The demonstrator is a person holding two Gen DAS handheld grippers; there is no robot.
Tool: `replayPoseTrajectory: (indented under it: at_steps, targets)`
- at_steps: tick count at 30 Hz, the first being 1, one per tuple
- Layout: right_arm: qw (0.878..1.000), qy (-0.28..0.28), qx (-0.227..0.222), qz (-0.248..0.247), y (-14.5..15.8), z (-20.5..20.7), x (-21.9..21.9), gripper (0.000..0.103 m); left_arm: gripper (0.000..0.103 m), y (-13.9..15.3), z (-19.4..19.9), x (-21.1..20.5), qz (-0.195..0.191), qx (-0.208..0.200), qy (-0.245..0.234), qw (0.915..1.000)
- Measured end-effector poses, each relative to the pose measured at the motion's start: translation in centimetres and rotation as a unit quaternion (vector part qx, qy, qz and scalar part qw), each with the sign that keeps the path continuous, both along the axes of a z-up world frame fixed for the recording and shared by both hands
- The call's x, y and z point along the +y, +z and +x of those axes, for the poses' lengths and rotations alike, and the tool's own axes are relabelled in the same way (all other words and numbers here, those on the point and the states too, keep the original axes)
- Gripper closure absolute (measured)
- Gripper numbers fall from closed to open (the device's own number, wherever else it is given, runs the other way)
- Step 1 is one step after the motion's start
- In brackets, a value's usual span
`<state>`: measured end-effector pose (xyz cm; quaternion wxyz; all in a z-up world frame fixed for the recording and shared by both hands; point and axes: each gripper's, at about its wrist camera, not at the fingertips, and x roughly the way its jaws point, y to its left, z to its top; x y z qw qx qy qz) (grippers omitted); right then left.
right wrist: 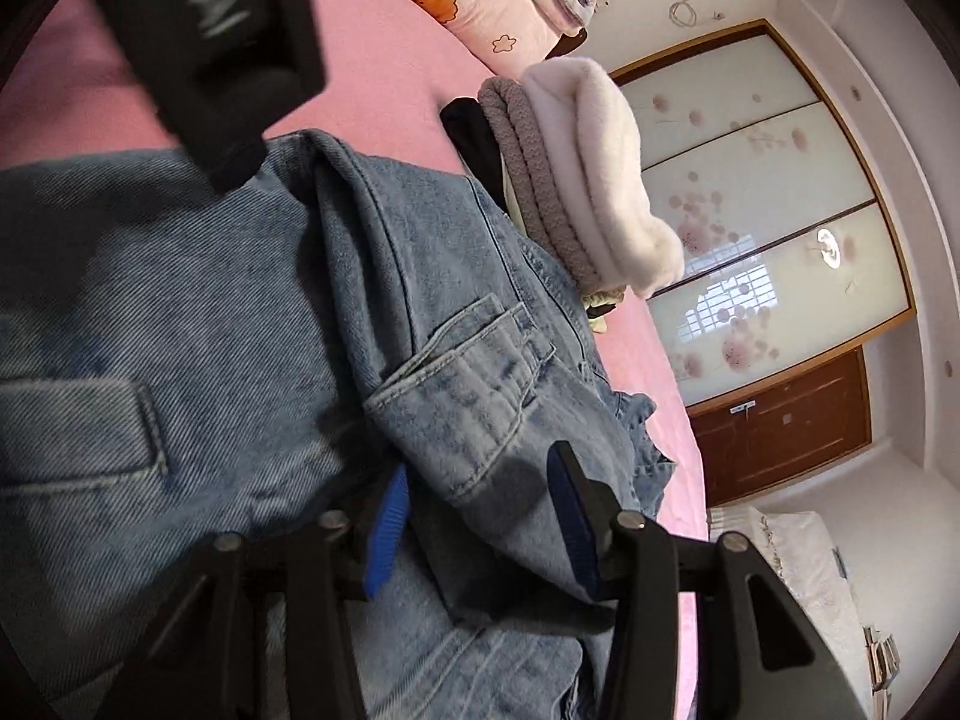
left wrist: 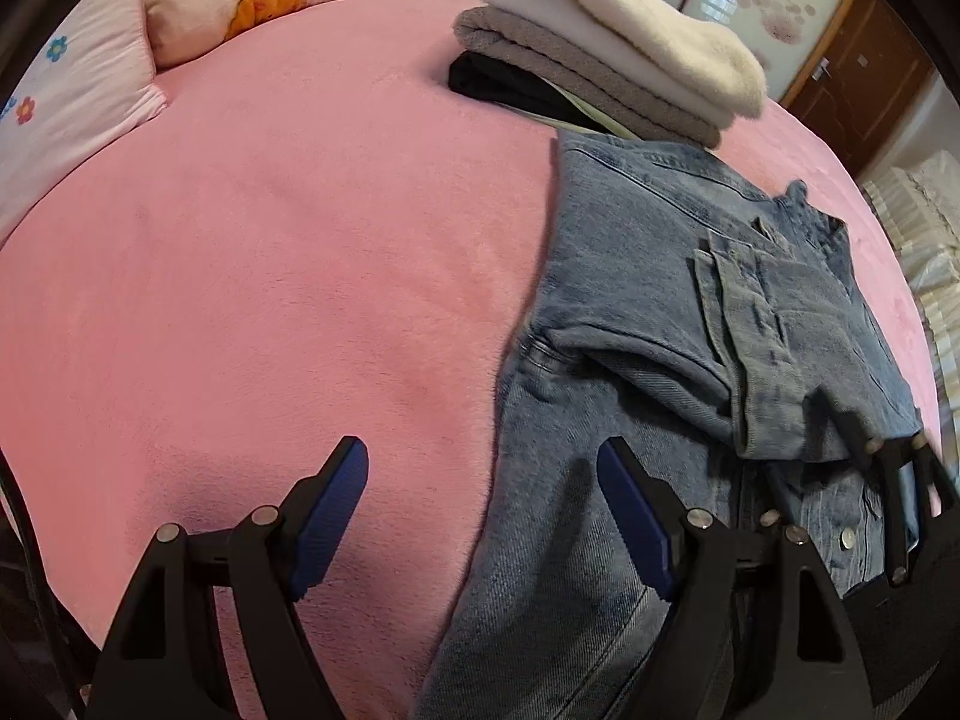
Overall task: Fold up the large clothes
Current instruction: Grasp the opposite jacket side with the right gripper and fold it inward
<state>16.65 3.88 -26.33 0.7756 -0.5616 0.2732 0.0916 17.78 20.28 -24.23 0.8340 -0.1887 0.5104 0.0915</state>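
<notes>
pink plush bed cover (left wrist: 270,276) fills the room's bed, with a stack of folded white, grey and black clothes (left wrist: 600,54) at its far side. just before that stack lies the light blue denim jacket (left wrist: 648,312), a sleeve folded across it. the left tool (left wrist: 483,471) hangs spread and empty, straddling the jacket's near left edge. the right tool (right wrist: 477,510) has the folded denim sleeve cuff between its blue pads, jaws narrowed around it; whether they press it i cannot tell.
</notes>
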Motion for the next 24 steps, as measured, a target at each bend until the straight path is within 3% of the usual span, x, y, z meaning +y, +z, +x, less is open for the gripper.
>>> replayPoseTrajectory:
  at_steps: [1, 5, 10, 13, 15, 19, 22, 24]
  targets:
    - [1.0, 0.0, 0.002, 0.002, 0.1, 0.2, 0.2, 0.087, 0.025, 0.1, 0.0, 0.2, -0.007, -0.002, 0.002, 1.0]
    - [0.999, -0.005, -0.017, 0.037, 3.2, 1.2, -0.1, 0.088, 0.025, 0.5, 0.4, 0.5, -0.019, -0.009, 0.004, 0.9998]
    - [0.988, -0.042, -0.038, 0.14, 10.7, 5.2, -2.2, 0.091, 0.025, 1.0, 1.3, -1.1, -0.009, -0.016, -0.013, 0.9997]
    - [0.971, -0.05, -0.06, 0.226, 16.3, 7.6, -3.6, 0.091, 0.025, 1.0, 2.6, -2.5, 0.005, -0.017, -0.026, 0.9995]
    - [0.95, -0.055, -0.077, 0.298, 20.2, 8.8, -5.1, 0.091, 0.025, 1.1, 3.3, -3.4, 0.015, -0.018, -0.032, 0.9992]
    - [0.887, -0.113, -0.117, 0.433, 24.5, 9.6, -11.5, 0.091, 0.025, 1.2, 4.2, -5.2, 0.027, -0.022, -0.047, 0.9983]
    - [0.843, -0.2, -0.103, 0.489, 22.2, 9.3, -18.0, 0.091, 0.025, 0.7, 4.4, -6.6, 0.041, -0.016, -0.061, 0.9972]
    - [0.822, -0.28, -0.066, 0.492, 17.7, 8.3, -22.4, 0.09, 0.025, 0.4, 4.4, -7.2, 0.052, -0.012, -0.07, 0.9961]
